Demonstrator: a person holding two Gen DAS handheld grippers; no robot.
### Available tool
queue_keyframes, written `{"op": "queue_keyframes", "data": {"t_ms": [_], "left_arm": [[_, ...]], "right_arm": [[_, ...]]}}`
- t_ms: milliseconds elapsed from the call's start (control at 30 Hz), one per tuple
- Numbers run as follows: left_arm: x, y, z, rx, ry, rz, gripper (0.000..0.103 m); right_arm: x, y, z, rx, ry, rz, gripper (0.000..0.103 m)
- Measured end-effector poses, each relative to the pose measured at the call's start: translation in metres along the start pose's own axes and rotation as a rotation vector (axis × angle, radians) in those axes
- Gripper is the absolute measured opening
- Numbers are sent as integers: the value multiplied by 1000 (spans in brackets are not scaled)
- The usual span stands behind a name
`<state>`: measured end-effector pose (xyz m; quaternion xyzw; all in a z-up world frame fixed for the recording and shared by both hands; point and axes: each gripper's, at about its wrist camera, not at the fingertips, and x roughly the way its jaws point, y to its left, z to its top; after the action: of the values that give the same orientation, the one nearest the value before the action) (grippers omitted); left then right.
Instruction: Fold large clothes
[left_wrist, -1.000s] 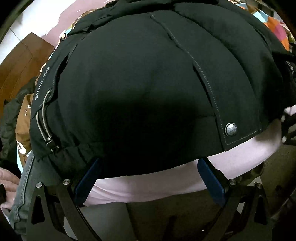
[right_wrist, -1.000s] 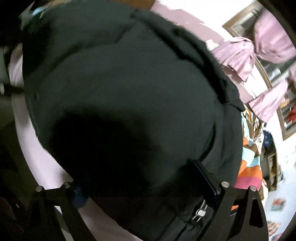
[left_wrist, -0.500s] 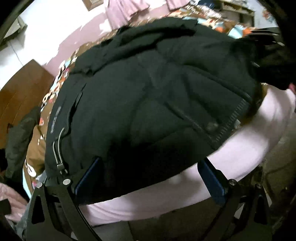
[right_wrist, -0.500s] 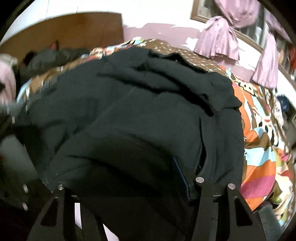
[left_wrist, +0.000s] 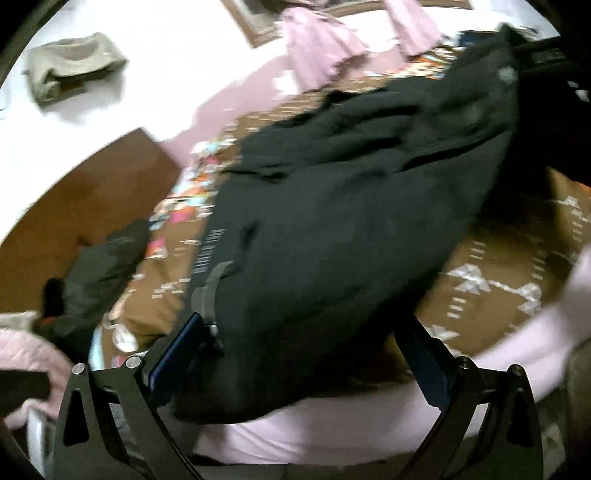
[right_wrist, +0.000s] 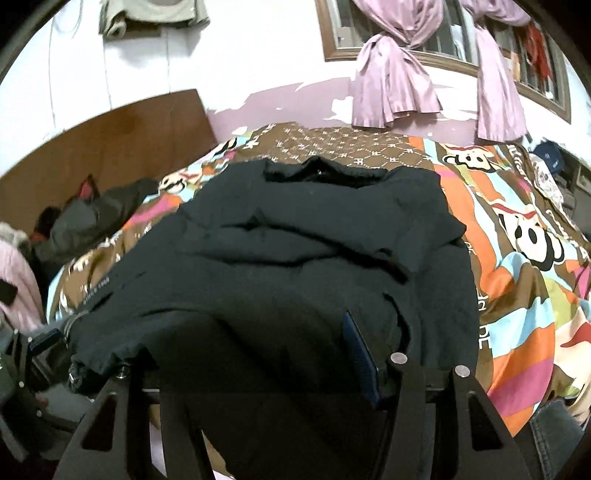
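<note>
Reaching forward over the near edge of the bed (right_wrist: 524, 258), both grippers meet the hem of a black padded jacket (right_wrist: 295, 258); no hand or forearm behind either tool is in view, so only tool pose is recorded. Left gripper (left_wrist: 299, 354): fingers spread wide, blue-padded left finger (left_wrist: 173, 354) against the jacket's side seam near a grey zip pull (left_wrist: 212, 291), right finger (left_wrist: 432, 369) just under the hem; the jacket's lower edge bulges down between and over them; whether the cloth is actually pinched cannot be told, as the view is motion-blurred. Right gripper (right_wrist: 255, 365): jaws apart, with a thick fold of the jacket's hem draped between and over them; blue pad of the right finger (right_wrist: 364, 365) visible against the cloth, the left finger largely hidden beneath the fabric; a firm pinch cannot be confirmed.

Jacket position: spread front-down across a patterned bedspread (right_wrist: 517, 229), collar at the far end toward the wall (right_wrist: 258, 55), hem nearest the grippers and lifted off the mattress edge (left_wrist: 332, 435); white lettering runs along its left side panel. In the right wrist view the left gripper appears at the left margin, touching the jacket's left hem corner.

Surroundings: a second dark garment (right_wrist: 92, 218) lies at the bed's left side by a wooden headboard (right_wrist: 110, 136); lilac curtains (right_wrist: 391, 85) hang at a window beyond.
</note>
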<state>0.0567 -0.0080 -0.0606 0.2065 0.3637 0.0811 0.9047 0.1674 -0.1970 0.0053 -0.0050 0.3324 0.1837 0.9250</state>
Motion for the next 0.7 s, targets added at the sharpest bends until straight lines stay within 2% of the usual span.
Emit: {"op": "queue_keyframes", "data": {"t_ms": [67, 167, 233, 433, 600, 667, 700], "left_arm": [[0, 8, -4, -48, 6, 19, 101], [-2, 15, -6, -99, 2, -25, 101], [-14, 7, -8, -95, -12, -17, 101], [-34, 0, -4, -62, -126, 17, 101], [-34, -1, -2, -39, -146, 61, 100], [-32, 4, -2, -45, -155, 62, 96], [-31, 6, -1, -44, -165, 59, 86]], "right_arm": [[0, -2, 1, 20, -4, 4, 55], [-2, -6, 1, 32, -8, 4, 55], [-3, -6, 0, 36, -10, 4, 55], [-7, -10, -5, 45, -3, 6, 55], [-10, -10, -11, 42, 21, 4, 55], [-11, -8, -13, 27, 32, -10, 55], [-12, -7, -15, 18, 40, -18, 55]]}}
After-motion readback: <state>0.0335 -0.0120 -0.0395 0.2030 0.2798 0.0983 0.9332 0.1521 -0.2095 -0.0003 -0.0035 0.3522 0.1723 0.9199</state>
